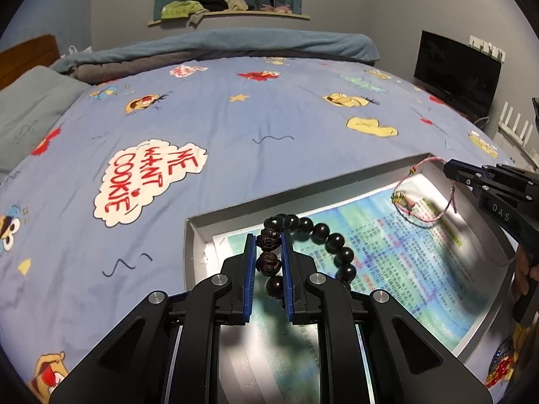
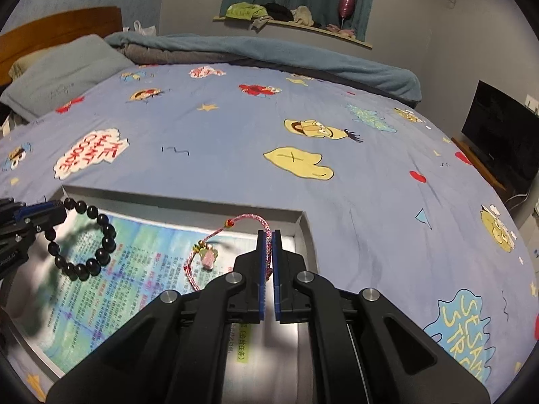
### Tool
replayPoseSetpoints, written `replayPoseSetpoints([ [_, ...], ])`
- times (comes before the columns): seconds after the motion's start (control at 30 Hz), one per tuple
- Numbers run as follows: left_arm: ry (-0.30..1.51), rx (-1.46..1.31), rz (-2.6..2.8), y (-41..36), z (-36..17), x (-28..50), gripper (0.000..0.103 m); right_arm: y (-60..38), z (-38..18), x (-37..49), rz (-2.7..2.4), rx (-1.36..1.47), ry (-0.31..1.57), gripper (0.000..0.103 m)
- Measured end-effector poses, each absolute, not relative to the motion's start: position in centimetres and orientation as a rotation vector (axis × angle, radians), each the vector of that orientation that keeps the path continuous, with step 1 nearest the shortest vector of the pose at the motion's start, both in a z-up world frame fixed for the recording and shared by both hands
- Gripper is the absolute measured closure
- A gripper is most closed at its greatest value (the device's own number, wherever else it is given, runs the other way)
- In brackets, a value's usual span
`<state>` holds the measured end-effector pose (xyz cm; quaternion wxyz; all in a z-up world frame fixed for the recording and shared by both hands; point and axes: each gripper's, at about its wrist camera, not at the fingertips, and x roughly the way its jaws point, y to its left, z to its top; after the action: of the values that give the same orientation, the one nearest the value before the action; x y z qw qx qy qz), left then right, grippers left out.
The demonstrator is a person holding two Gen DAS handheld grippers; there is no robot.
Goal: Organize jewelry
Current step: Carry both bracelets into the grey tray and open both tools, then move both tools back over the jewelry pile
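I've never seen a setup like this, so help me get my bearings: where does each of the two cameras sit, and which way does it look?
Left wrist: on the left gripper, looking along its fingers at the dark bead bracelet they pinch; a hand shows at right.
Right wrist: on the right gripper, looking along its fingers at the pink cord bracelet they pinch.
Shared: the grey tray, the bed, both bracelets, each other's gripper.

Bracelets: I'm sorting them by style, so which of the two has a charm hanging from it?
The pink cord bracelet, pinched in the right claw. The dark bead bracelet carries none.
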<state>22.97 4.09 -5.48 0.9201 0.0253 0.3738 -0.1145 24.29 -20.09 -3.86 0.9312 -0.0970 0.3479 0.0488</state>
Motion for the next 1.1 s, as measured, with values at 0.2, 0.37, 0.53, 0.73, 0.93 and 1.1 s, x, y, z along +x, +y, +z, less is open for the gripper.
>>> replayPoseSetpoints([
  [0.2,0.791,0.065,-0.221,3.9,-6.0,23.2,0.088,-20.0,-4.0,24.3,0.098,-0.2,0.719,0.1],
  [0.37,0.796,0.066,-0.22,3.9,-6.2,23.2,0.088,-19.9,-4.1,24.2,0.098,-0.198,0.725,0.1],
  [0.53,0.793,0.073,-0.214,3.9,-6.2,23.2,0.084,-19.8,-4.0,24.0,0.101,-0.2,0.719,0.087],
  [0.73,0.753,0.063,-0.204,4.3,-5.2,22.6,0.075,-19.8,-3.2,23.4,0.123,-0.182,0.704,0.06],
  [0.93,0.71,0.05,-0.168,4.9,-4.0,21.5,0.045,-19.9,-1.5,22.2,0.137,-0.155,0.664,0.037],
  [1.1,0.647,-0.009,-0.119,5.7,-1.1,19.5,0.017,-21.1,1.0,20.4,0.116,-0.109,0.596,0.01],
])
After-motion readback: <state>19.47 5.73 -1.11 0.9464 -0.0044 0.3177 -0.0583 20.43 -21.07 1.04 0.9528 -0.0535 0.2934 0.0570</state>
